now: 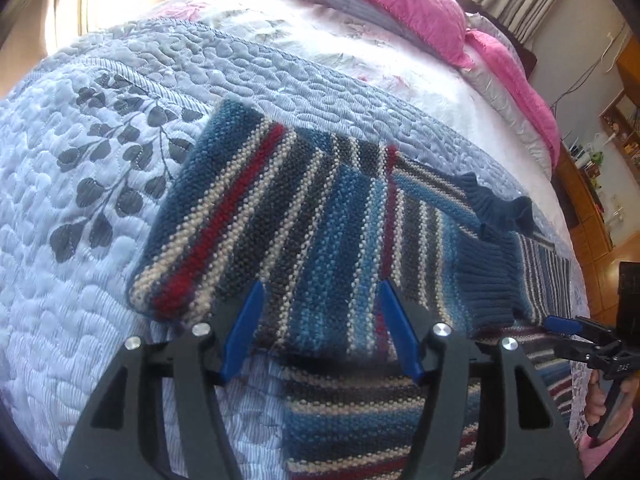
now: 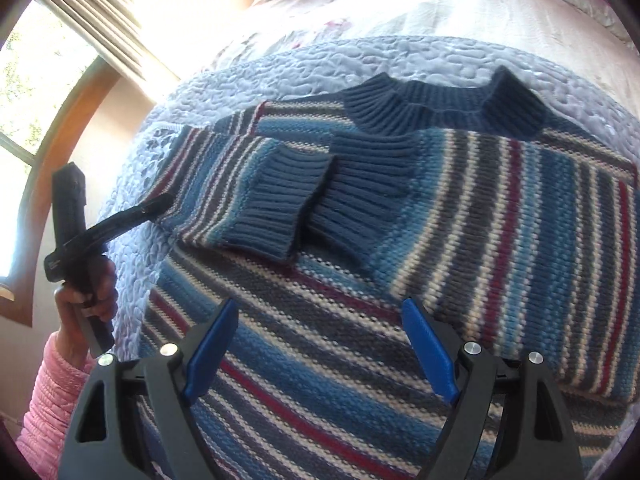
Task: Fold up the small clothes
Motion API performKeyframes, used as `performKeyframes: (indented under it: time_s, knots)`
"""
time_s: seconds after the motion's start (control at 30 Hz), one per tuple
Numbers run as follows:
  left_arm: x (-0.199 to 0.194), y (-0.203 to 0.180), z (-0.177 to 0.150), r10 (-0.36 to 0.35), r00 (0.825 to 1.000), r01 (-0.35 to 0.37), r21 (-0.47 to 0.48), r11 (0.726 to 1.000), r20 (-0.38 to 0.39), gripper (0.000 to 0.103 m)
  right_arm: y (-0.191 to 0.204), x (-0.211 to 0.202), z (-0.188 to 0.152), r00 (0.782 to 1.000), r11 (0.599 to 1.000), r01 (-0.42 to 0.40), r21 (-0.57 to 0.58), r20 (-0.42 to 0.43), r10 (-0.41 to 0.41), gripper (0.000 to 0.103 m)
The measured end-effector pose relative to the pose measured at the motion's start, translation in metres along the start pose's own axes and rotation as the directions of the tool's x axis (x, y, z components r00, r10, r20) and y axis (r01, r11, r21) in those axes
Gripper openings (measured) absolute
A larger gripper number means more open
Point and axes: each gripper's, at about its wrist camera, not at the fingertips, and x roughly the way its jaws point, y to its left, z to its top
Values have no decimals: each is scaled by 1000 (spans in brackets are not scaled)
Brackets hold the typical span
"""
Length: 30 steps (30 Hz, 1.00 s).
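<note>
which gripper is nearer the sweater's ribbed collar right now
Probably the right. The right gripper hangs open over the sweater body, facing the collar beyond the folded-in cuffs. The left gripper is open over a folded sleeve at the sweater's side, further off.

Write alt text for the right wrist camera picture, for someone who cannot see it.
A striped knitted sweater lies on a pale blue quilted bedspread, both sleeves folded in so their ribbed blue cuffs meet on the chest. The right gripper hovers open over its lower part. At left, a hand in a pink sleeve holds the left gripper.
</note>
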Motion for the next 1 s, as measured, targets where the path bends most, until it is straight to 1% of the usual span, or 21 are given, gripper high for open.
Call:
performKeyframes:
  time_s: [0.1,0.13,0.2,0.23,0.27,0.3,0.33,0.37,0.4,0.47,0.53,0.57,0.7,0.77,0.9,1.0]
  knots:
    - [-21,0,-2,15,999,-16,23,1000,47,66,9,24,10,997,998,-57,21,-43,58,76]
    - [-27,1,-3,16,998,-18,26,1000,57,66,10,31,13,996,997,-70,41,-49,72,75]
    - [-38,6,-6,25,997,-27,26,999,69,67,8,43,20,994,991,-97,94,-48,102,68]
    - [-42,8,-9,27,997,-29,27,999,72,68,5,47,24,991,985,-124,121,-43,130,65]
    - [-45,10,-10,29,997,-32,27,999,74,68,4,50,27,987,978,-151,145,-36,158,59]
    - [-47,12,-12,33,997,-35,26,999,75,68,3,52,30,983,971,-176,161,-30,183,44]
    - [-49,14,-14,34,997,-36,25,999,74,68,4,54,32,980,968,-189,164,-31,197,35]
    - [-49,16,-14,33,997,-35,21,999,72,68,6,56,34,981,970,-185,157,-34,193,25]
    - [-48,17,-15,33,997,-34,19,999,70,69,9,55,34,984,975,-171,140,-33,177,19]
    - [-47,17,-16,37,997,-38,18,999,69,69,14,48,33,987,983,-155,99,-21,158,10]
    - [-45,17,-16,45,996,-46,15,999,71,69,15,33,29,984,981,-177,76,9,177,9]
    - [-43,16,-15,46,997,-47,14,999,70,69,14,24,28,984,982,-175,65,26,174,9]
    - [-35,6,-14,44,997,-45,19,999,65,69,4,-25,24,988,993,-113,16,110,111,9]
    - [-30,-2,-13,57,996,-59,35,998,63,69,-8,-49,22,986,997,-72,8,149,70,9]
    - [-13,-21,-11,108,992,-112,76,991,59,69,-39,-86,15,977,999,2,34,212,-9,9]
    - [2,-36,-10,148,987,-154,117,981,56,69,-66,-95,10,974,996,14,90,226,-34,9]
